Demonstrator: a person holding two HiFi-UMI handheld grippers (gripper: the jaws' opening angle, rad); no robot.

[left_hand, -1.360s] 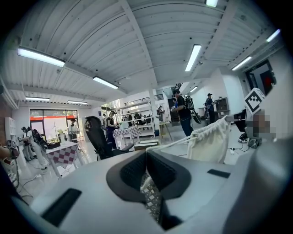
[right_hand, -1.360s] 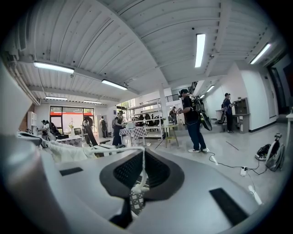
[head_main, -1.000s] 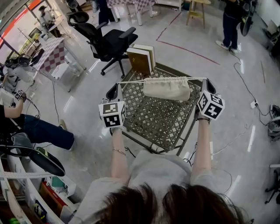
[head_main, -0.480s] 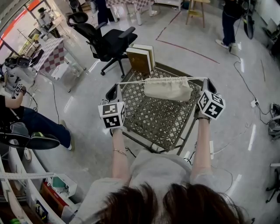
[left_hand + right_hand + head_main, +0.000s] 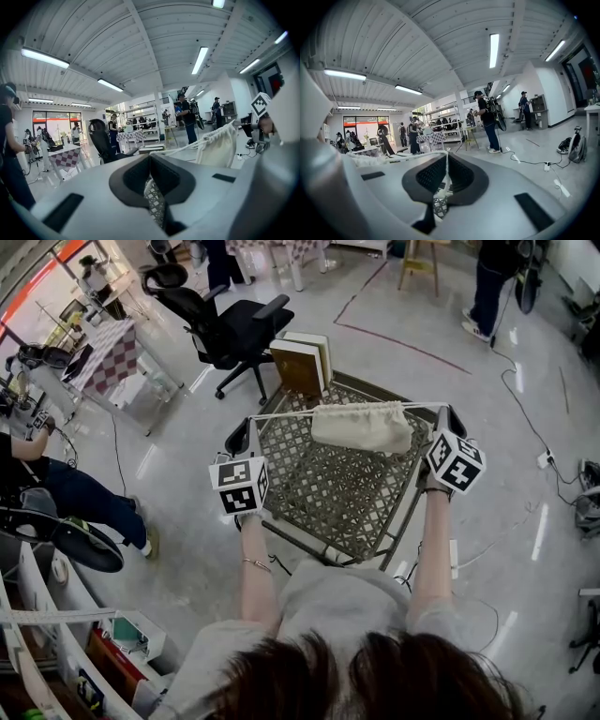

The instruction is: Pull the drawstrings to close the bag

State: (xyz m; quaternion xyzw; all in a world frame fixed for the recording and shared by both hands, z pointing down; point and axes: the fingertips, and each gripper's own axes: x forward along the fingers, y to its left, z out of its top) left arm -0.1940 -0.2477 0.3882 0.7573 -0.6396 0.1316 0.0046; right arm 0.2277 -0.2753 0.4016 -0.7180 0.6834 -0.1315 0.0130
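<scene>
Seen from the head view, the cream bag point(image 5: 361, 427) hung over the metal lattice table point(image 5: 328, 498), its mouth gathered. The left gripper point(image 5: 246, 430) was clenched on the left drawstring point(image 5: 281, 415), and the right gripper point(image 5: 448, 414) on the right drawstring point(image 5: 424, 408). Both cords were taut. Each tool's cube bore black-and-white square markers. Two books point(image 5: 302, 367) stood at the table's far edge.

In the left gripper view, the closed jaws pinched the left drawstring point(image 5: 179, 147), which ran to the bag point(image 5: 218, 147).

In the right gripper view, the closed jaws pinched the right drawstring point(image 5: 413, 155), which led left to the bag point(image 5: 364, 160).
</scene>
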